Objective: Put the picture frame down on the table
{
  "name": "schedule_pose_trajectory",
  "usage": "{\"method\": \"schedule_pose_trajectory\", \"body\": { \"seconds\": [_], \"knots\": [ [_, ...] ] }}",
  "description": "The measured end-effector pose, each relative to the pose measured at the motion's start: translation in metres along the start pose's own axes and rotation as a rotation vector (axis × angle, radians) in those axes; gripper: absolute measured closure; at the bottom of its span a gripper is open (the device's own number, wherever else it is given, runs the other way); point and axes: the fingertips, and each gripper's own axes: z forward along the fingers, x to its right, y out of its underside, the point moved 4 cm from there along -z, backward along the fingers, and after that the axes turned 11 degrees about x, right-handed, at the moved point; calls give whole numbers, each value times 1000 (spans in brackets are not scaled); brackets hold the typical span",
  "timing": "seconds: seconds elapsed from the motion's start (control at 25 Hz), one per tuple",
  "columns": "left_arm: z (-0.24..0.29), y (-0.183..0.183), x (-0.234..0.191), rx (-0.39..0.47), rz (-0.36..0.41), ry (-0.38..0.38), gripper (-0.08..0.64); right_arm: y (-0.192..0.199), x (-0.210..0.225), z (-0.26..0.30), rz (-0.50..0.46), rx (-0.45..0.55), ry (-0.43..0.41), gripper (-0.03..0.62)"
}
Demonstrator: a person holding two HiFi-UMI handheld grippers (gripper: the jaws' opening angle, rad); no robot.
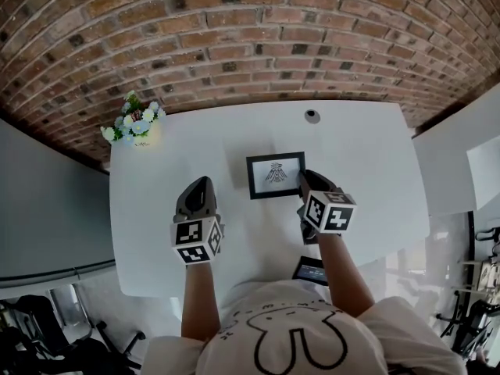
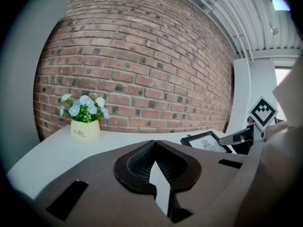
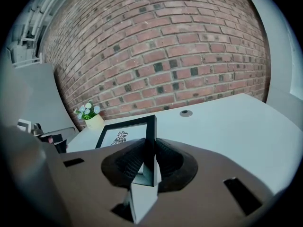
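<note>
A black picture frame (image 1: 275, 174) holding a white print with a small dark figure lies face up at the middle of the white table (image 1: 195, 143). My right gripper (image 1: 306, 180) is shut on its right edge. In the right gripper view that edge (image 3: 150, 126) stands clamped between the two pads. I cannot tell whether the frame rests on the table or hangs just above it. My left gripper (image 1: 199, 187) hovers to the frame's left, apart from it. Its jaws meet (image 2: 154, 143) with nothing between them. The frame (image 2: 206, 142) shows at its right.
A cream pot of pale blue and white flowers (image 1: 134, 125) stands at the table's far left corner. A round cable grommet (image 1: 312, 116) sits at the far edge. A brick wall runs behind. A small dark flat object (image 1: 311, 270) lies by the front edge.
</note>
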Motion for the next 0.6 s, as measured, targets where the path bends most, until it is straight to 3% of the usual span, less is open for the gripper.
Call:
{"method": "schedule_pose_trajectory", "body": {
  "seconds": [0.6],
  "knots": [
    [8, 42, -20, -105, -49, -10, 548, 51, -1, 33, 50, -154, 12, 525]
  ]
}}
